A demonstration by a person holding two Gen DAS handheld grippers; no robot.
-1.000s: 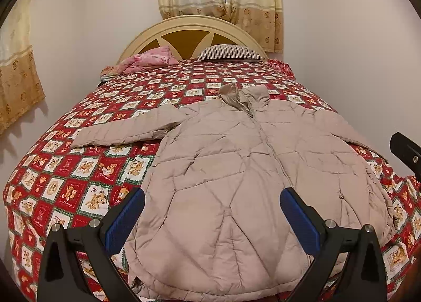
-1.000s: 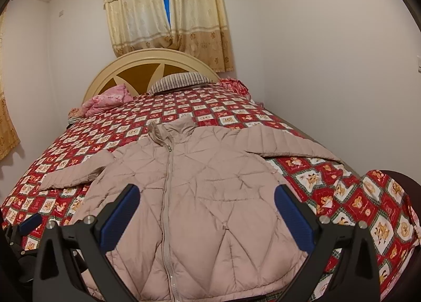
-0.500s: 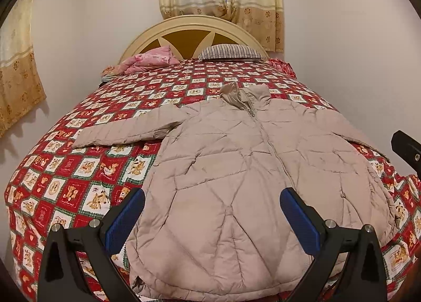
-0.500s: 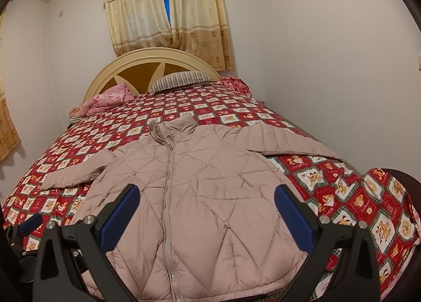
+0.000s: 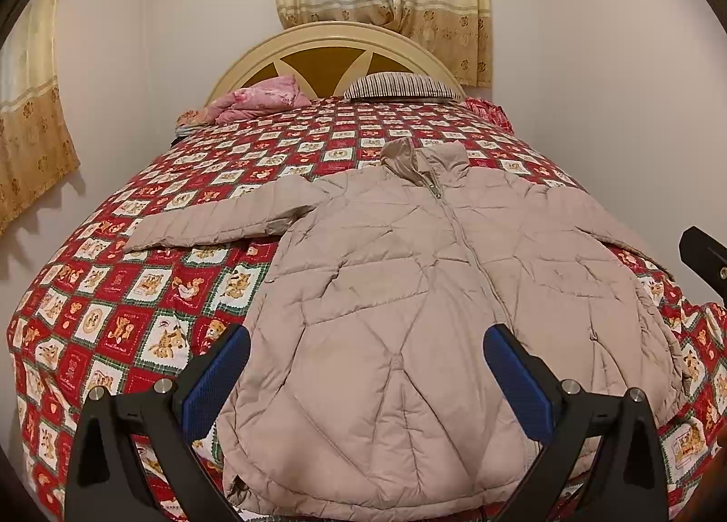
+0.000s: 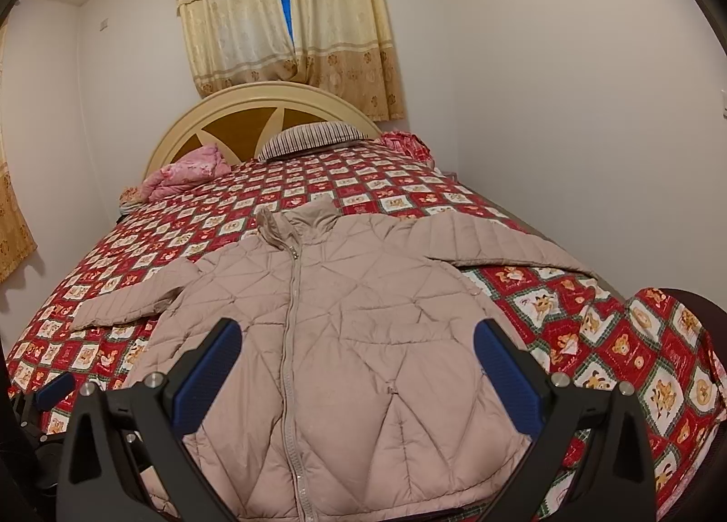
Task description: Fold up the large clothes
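Observation:
A beige quilted puffer jacket (image 5: 409, 295) lies flat and zipped, front up, on the bed, collar toward the headboard and both sleeves spread sideways. It also shows in the right wrist view (image 6: 345, 340). My left gripper (image 5: 365, 363) is open and empty above the jacket's lower hem. My right gripper (image 6: 356, 360) is open and empty above the hem too, slightly right of the zipper. The left gripper's blue pad (image 6: 54, 388) shows at the right wrist view's lower left edge.
The bed has a red patchwork quilt (image 5: 113, 304) and a cream headboard (image 5: 336, 45). A pink blanket (image 5: 259, 101) and a striped pillow (image 5: 400, 83) lie at the head. White walls stand close on both sides. Curtains (image 6: 281, 22) hang behind.
Both grippers have shifted slightly; the jacket sits a little lower in both views. Nothing was taken hold of.

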